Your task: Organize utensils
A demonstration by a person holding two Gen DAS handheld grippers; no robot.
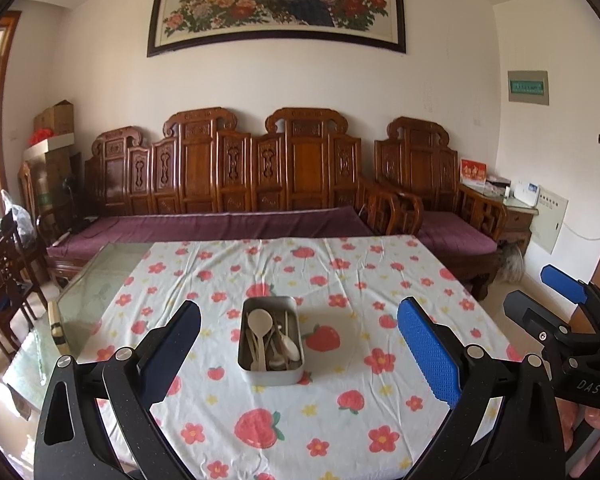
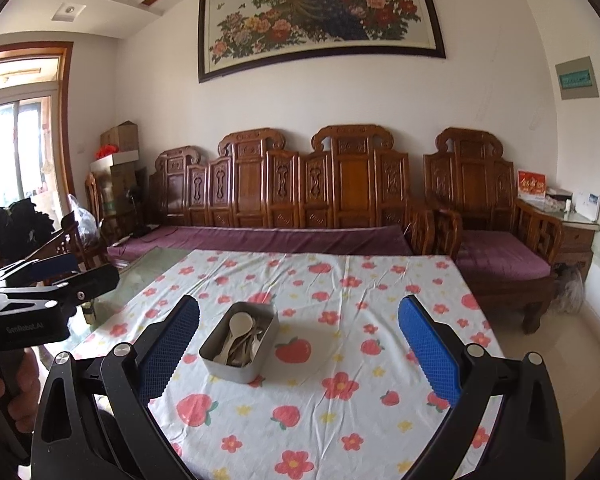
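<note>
A grey metal box (image 1: 271, 372) stands on the flowered tablecloth (image 1: 340, 420), holding several utensils: a pale wooden spoon (image 1: 257, 320), other spoons and chopsticks. The right wrist view shows the same box (image 2: 236, 368) and spoon (image 2: 241, 325). My left gripper (image 1: 300, 348) is open, its blue-padded fingers spread wide on either side of the box, held back from it above the table. My right gripper (image 2: 298, 344) is open too, with nothing between its fingers, the box lying ahead and slightly left. Each gripper shows at the other view's edge.
The table's glass top (image 1: 96, 284) lies bare at the left, with a small object (image 1: 56, 326) on it. A carved wooden sofa (image 1: 228, 184) with purple cushions stands behind the table. Chairs (image 1: 4, 280) and boxes fill the left side; a hand (image 2: 4, 384) holds the left gripper.
</note>
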